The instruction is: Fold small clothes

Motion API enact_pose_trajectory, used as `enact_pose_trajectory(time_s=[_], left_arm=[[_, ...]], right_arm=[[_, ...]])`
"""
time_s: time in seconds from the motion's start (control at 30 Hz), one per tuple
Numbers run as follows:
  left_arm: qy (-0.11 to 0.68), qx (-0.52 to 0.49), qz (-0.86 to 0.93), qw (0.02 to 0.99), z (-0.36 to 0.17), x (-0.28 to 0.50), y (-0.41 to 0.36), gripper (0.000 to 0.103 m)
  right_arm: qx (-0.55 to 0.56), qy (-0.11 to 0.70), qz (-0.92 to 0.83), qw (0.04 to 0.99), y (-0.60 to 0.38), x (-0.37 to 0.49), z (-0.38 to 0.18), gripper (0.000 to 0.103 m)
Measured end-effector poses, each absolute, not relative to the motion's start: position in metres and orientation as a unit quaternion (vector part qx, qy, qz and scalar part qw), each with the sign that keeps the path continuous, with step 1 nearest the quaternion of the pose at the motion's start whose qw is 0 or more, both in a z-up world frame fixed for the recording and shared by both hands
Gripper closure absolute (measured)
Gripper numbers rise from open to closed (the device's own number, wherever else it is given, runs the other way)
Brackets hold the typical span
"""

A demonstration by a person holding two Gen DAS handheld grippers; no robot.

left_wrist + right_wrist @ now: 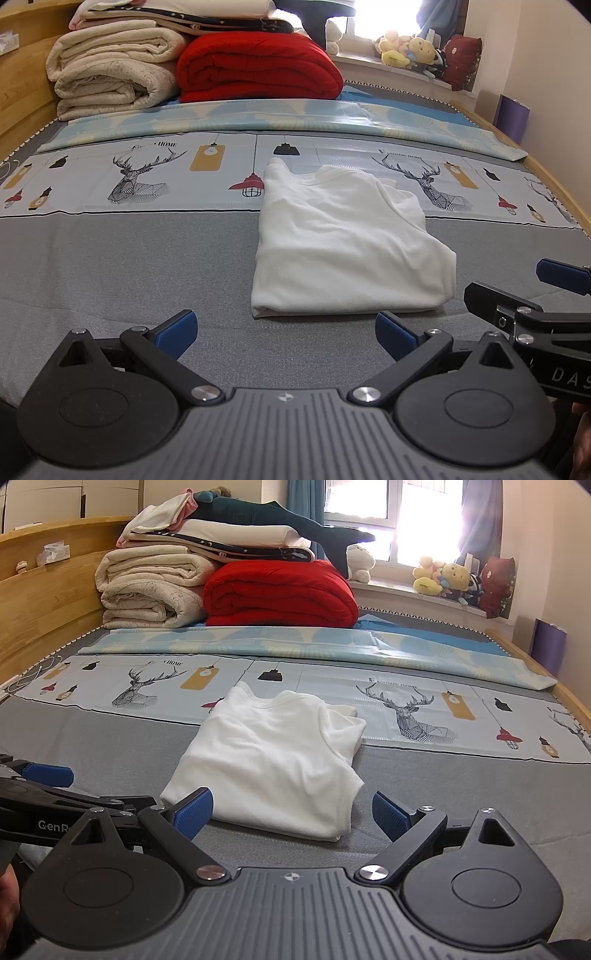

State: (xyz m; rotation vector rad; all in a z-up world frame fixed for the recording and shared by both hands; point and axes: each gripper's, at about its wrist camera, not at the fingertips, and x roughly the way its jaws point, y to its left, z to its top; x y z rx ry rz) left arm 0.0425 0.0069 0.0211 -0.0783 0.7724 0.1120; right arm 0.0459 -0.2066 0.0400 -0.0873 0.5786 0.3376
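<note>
A small white garment lies folded into a rough rectangle on the grey bed cover, its far end over the deer-print sheet. It also shows in the right wrist view. My left gripper is open and empty, just short of the garment's near left edge. My right gripper is open and empty, its blue pads on either side of the garment's near edge, above it. Each gripper shows at the edge of the other's view, the right one and the left one.
A folded red blanket, cream blankets and pillows are stacked at the head of the bed. A blue patterned sheet lies across. Wooden bed frame on the left, plush toys on the window sill.
</note>
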Motion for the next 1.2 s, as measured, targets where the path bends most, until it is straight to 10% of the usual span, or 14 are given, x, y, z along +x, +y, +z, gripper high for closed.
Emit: enact_pose_trajectory(time_s=[1.2], left_arm=[[0.378,-0.037,0.054,0.923,0.0203,0.0440,0.0052,0.001]], right_arm=[[-0.043,0.282,0.165,0.944,-0.2064,0.0458,0.0416,0.010]])
